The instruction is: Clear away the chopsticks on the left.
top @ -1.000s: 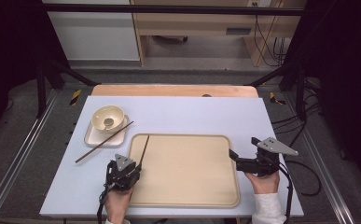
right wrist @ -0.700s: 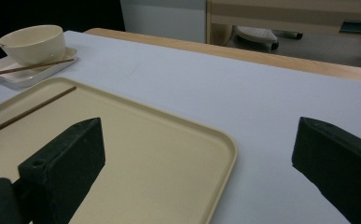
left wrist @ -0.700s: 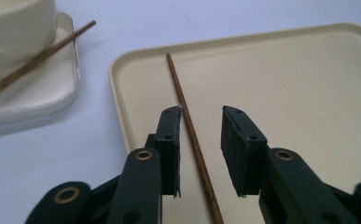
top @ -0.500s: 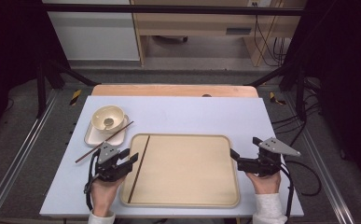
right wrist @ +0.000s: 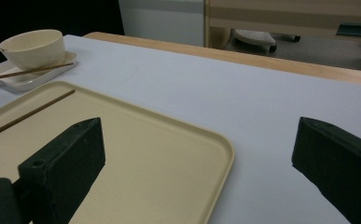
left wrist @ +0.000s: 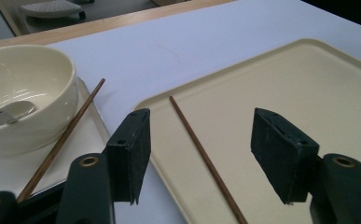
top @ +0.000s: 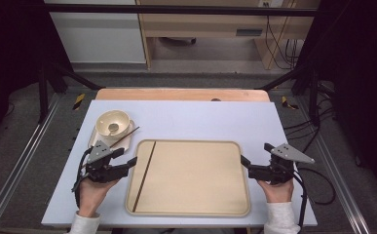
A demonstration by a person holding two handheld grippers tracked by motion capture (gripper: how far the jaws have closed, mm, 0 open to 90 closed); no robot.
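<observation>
A beige tray lies mid-table with one brown chopstick flat along its left side. My left gripper hovers at the tray's left edge. Its jaws have just been opening and stand open, gripping nothing. In the left gripper view the chopstick lies on the tray below the gap of the left gripper. A second chopstick leans on the small plate beside a cream bowl. My right gripper rests open at the tray's right edge.
A metal spoon lies inside the bowl. The white tabletop stretches behind the tray to a wooden strip at the far edge. Black frame legs and cables stand on the floor beyond.
The left gripper let go of the chopstick, which now lies on the tray. It opened, rose and drew back to the left of the tray. The right gripper stayed put.
</observation>
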